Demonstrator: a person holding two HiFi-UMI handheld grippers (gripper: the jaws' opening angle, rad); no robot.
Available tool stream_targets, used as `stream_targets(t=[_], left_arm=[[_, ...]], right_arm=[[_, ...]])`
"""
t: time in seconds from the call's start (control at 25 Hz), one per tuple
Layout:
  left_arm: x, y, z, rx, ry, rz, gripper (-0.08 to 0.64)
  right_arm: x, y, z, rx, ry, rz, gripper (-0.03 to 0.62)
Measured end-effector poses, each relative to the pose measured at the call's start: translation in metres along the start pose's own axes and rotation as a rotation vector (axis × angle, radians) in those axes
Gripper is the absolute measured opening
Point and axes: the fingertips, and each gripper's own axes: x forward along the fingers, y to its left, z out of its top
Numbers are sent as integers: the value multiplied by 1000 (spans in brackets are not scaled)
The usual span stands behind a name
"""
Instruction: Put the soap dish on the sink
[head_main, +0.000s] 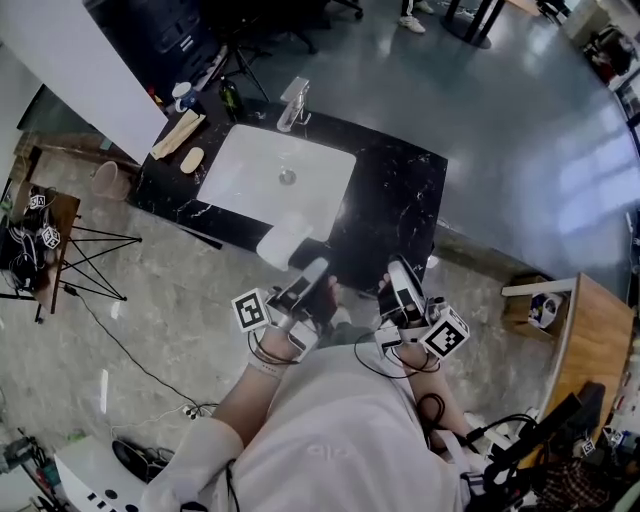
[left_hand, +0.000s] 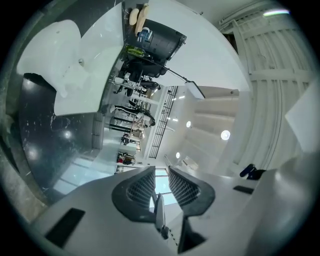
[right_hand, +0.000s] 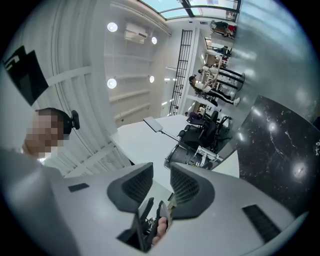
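Both tools are pulled back near the person's body. The left gripper (head_main: 315, 268) has its jaws a narrow gap apart with nothing between them, and the right gripper (head_main: 400, 268) is the same. The white soap dish (head_main: 283, 243) sits on the near rim of the white sink basin (head_main: 250, 150), overhanging the black marble counter (head_main: 400, 200); I can't make out what it holds. Left of the basin lie a wooden tray (head_main: 178, 133) and an oval bar (head_main: 191, 159). The left gripper view catches the basin and a green bottle (left_hand: 134, 50), its label too small to read. The right gripper view shows only counter and room.
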Motion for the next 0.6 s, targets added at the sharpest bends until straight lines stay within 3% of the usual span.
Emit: stream_targets(t=[0.24,0.6], left_arm=[[5,-6,-2,0,23,-43,32],[3,-15,-2,-16,23,-85,9]], right_arm=[[2,-6,3,32,-11,-4,109],[7,-13,-3,53,14,0,92]])
